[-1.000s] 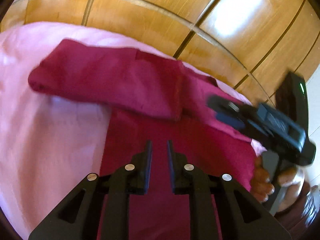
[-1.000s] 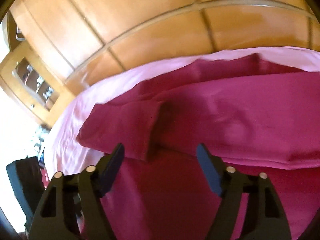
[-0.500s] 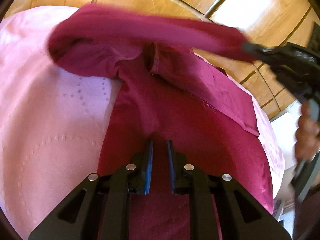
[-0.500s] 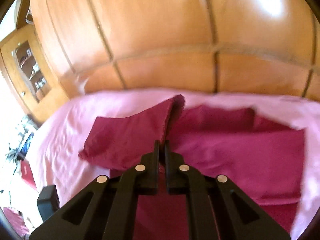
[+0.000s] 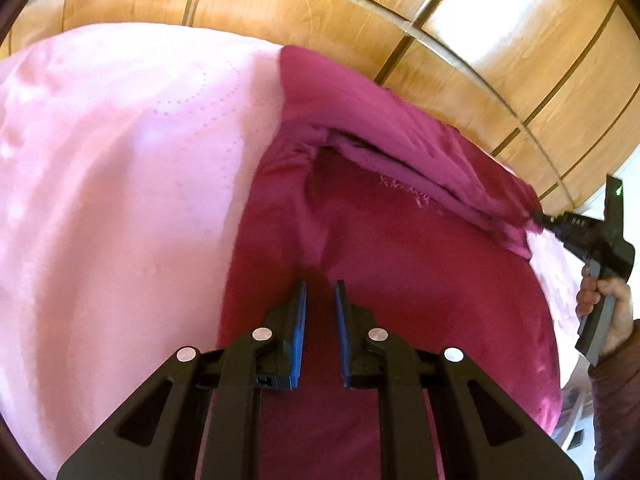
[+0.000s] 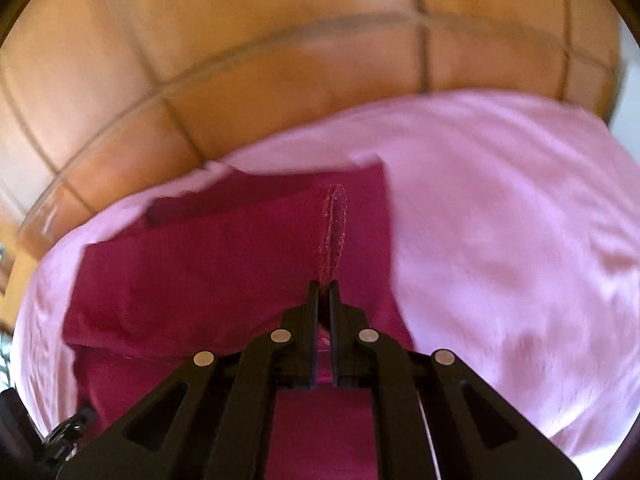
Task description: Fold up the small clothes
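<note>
No readable text, labels, brands or numbers anywhere in either view; only blurred, illegible marks.

One magenta garment lies on one pink bedsheet. Two tongs are in view: the left tongs and the right tongs, each with two fingers. One bare hand shows, gripping a handle. Behind the bed stands one panelled wooden wall.
</note>
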The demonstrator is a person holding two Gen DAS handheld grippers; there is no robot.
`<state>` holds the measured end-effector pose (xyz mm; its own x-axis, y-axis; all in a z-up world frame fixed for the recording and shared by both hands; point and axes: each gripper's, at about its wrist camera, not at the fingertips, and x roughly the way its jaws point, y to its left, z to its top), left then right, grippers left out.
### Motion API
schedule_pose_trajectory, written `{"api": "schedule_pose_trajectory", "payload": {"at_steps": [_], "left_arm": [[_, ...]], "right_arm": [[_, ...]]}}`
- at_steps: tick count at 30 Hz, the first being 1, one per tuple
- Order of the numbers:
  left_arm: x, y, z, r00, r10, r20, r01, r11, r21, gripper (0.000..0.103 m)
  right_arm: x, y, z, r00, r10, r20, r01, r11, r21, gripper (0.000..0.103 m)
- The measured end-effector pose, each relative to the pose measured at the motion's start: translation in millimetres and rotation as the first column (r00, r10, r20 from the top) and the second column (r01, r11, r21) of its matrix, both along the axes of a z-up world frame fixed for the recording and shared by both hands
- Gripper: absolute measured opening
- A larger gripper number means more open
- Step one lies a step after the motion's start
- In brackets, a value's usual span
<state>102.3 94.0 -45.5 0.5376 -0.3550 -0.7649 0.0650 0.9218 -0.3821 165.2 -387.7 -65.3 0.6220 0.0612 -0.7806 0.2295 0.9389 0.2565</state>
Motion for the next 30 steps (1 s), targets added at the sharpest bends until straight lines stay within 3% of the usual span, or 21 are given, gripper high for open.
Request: {"api": "schedule_pose_trajectory", "payload": {"at_steps": [5,9,11,13,15,17,21,26,28,30], "left_arm": [[0,2,11,1.000,0.014,-0.017,-0.013,0.997,0.072,0.013],[4,6,32,0.999,0.029,0.040,-0.032,0.996,0.077,0.013],[11,5,47,0.996,0.028,0.089,-0.034,0.997,0.065,0.013],[21,2,59,0.991,0.017,0.134,-0.025,0.998,0.055,0.013],[33,-6,67,0.986,0.001,0.164,-0.012,0.998,0.063,0.013],[50,-18,70,0.982,-0.019,0.187,0.006,0.997,0.071,0.013],[79,-40,56,0.986,-0.035,0.161,0.024,0.997,0.070,0.013],[83,-49,3,0.997,-0.070,0.041,0.065,0.992,0.108,0.013],[73,-45,-1,0.995,-0.086,0.059,0.080,0.993,0.092,0.013],[69,-31,2,0.996,-0.079,0.037,0.079,0.997,0.011,0.013]], "right_arm": [[-1,-16,-31,0.998,-0.037,-0.046,0.036,0.999,-0.029,0.004],[-4,-8,-24,0.999,-0.033,-0.042,0.030,0.998,-0.063,0.005],[-11,-3,-14,0.999,-0.035,-0.031,0.031,0.993,-0.116,0.017],[-19,-3,-2,0.999,-0.048,0.004,0.049,0.989,-0.136,0.037],[-23,3,11,0.998,-0.036,0.054,0.043,0.990,-0.132,0.047],[-21,20,20,0.996,0.023,0.081,-0.012,0.991,-0.137,0.048],[-6,58,15,0.989,0.121,0.086,-0.105,0.980,-0.172,0.062],[1,84,-38,0.987,0.159,0.005,-0.152,0.951,-0.271,0.074],[-11,80,-43,0.984,0.166,0.072,-0.142,0.956,-0.258,0.075],[-7,73,-44,0.985,0.157,0.072,-0.138,0.967,-0.212,0.077]]}}
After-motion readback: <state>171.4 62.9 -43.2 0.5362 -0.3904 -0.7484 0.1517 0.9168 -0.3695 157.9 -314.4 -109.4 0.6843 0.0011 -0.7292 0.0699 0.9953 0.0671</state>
